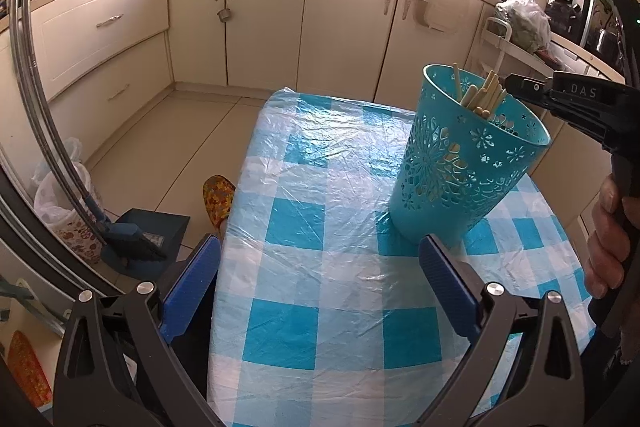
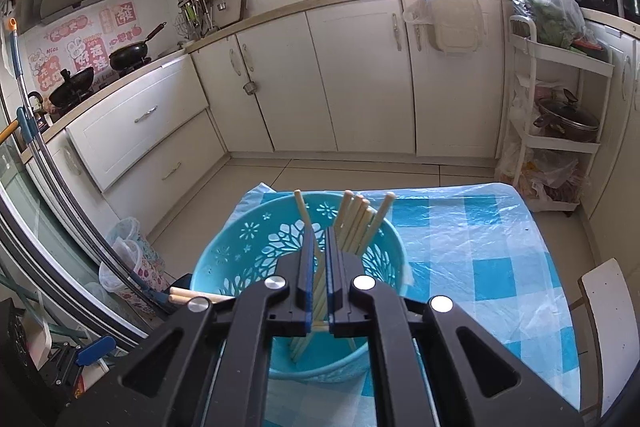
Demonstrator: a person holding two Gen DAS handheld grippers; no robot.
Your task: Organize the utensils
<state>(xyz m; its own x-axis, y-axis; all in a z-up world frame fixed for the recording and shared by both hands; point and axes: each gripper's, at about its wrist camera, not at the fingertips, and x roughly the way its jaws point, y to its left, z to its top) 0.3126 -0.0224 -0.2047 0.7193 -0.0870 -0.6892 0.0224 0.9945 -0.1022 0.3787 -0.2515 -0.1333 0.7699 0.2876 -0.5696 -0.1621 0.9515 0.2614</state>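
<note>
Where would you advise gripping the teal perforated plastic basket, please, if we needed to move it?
Grip the teal perforated plastic basket at its near upper rim, from above, one finger inside and one outside. Its wall is thin, its body too wide, and the pale wooden chopsticks lean at the far side, leaving the near rim free.

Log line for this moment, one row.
left gripper open, idle | right gripper near-shut over teal holder | chopsticks inside

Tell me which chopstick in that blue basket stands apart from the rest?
The leftmost chopstick in the blue basket: it leans alone, left of the right gripper, while the other chopsticks cluster together on the right.
</note>
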